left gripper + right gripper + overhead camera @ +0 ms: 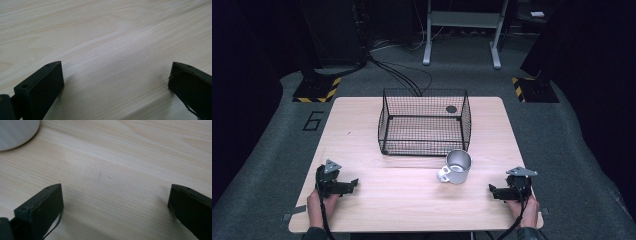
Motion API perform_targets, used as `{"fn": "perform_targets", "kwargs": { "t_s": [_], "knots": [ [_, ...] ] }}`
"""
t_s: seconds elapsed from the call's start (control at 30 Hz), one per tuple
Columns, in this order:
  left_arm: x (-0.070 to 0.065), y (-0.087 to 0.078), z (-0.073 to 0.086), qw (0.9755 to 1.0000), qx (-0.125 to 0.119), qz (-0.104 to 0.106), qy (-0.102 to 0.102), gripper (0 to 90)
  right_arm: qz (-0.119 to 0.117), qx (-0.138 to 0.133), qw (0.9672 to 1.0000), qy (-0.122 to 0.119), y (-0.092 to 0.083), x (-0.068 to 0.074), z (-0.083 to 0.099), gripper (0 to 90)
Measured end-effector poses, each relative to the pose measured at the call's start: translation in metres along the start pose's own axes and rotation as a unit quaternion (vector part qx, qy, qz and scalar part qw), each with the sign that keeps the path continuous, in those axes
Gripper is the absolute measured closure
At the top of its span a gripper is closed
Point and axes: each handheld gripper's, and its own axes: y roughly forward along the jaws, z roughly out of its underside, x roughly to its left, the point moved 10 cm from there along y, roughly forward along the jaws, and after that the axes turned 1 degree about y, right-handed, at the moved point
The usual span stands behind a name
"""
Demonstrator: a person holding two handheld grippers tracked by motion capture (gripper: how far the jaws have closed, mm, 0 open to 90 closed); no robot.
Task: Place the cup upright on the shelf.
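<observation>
Taking the metal mug point(456, 166) as landmark: the left gripper point(354, 183) rests on the surface point(412, 200) well off to its left, fingers point(42, 87) spread wide and empty. The mug stands upright just before the wire basket point(424, 122). The right gripper point(492, 190), fingers point(41, 208) also apart, lies nearer, to its right.

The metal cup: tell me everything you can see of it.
The cup looks like brushed silver metal, a plain cylinder with a chunky handle at its lower left. It stands upright, mouth open, apparently empty, on the wooden table just in front of the wire basket. Whether it touches the basket is unclear. Neither gripper touches it.
</observation>
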Motion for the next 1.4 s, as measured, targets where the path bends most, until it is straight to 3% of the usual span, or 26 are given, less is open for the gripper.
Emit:
{"fn": "perform_targets", "kwargs": {
  "t_s": [0.23, 0.33, 0.47, 0.73, 1.07, 1.4],
  "knots": [
    [-0.001, 0.000, 0.000, 1.0000, 0.000, 0.001, -0.003, 0.0, -0.029, -0.024, 0.9991, 0.021, -0.016, 0.012, -0.017, 0.0],
    [-0.001, 0.000, 0.000, 1.0000, 0.000, 0.001, -0.003, 0.0, -0.043, -0.043, 0.9977, 0.028, -0.029, 0.025, -0.033, 0.2],
    [-0.001, 0.000, 0.000, 1.0000, 0.000, 0.001, -0.003, 0.0, -0.054, -0.053, 0.9968, 0.029, -0.037, 0.033, -0.043, 0.2],
    [-0.001, 0.000, 0.000, 1.0000, -0.002, 0.001, -0.004, 0.0, -0.088, -0.066, 0.9937, 0.022, -0.051, 0.065, -0.072, 0.0],
    [-0.001, 0.000, 0.000, 1.0000, -0.002, -0.001, -0.004, 0.0, -0.106, -0.062, 0.9924, 0.001, -0.048, 0.090, -0.091, 0.0],
    [-0.001, 0.001, 0.000, 1.0000, -0.004, 0.000, -0.005, 0.0, -0.119, -0.051, 0.9913, -0.023, -0.029, 0.116, -0.111, 0.0]
  ]
}}
